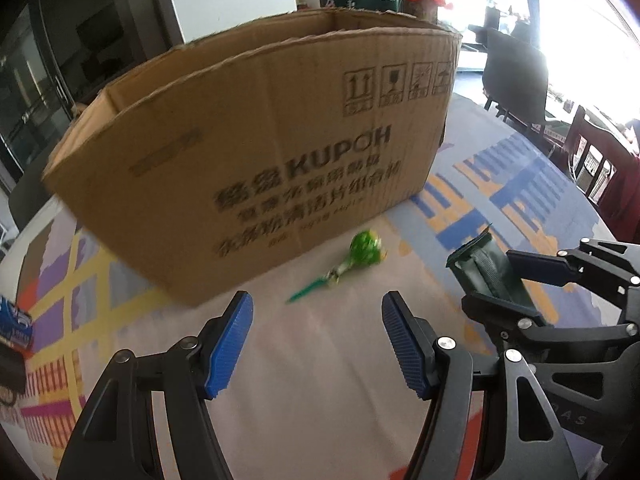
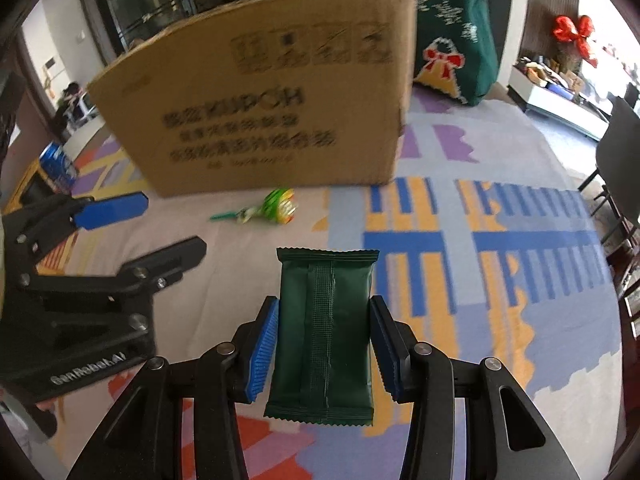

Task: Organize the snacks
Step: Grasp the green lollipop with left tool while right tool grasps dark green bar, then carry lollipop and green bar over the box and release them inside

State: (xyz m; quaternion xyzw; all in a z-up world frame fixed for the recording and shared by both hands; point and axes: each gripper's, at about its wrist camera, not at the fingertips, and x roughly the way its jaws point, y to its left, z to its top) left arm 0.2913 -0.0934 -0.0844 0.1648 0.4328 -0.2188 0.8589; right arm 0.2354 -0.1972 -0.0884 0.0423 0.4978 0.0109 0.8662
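A dark green snack packet [image 2: 324,328] stands lengthwise between the blue pads of my right gripper [image 2: 325,304], which is shut on its two long edges and holds it above the cloth. In the left wrist view the same packet [image 1: 486,270] shows at the right in the right gripper [image 1: 500,284]. My left gripper [image 1: 318,298] is open with nothing between its fingers, just short of a green wrapped lollipop [image 1: 362,250] that lies on the cloth. The lollipop [image 2: 276,206] rests in front of an open cardboard box [image 1: 248,152].
The box [image 2: 260,100] fills the far middle of a table with a patterned cloth [image 2: 460,260]. A blue can [image 2: 56,164] stands at the far left, behind my left gripper [image 2: 175,222]. A green festive bag [image 2: 452,28] sits behind the box. Dark chairs [image 1: 516,76] line the right side.
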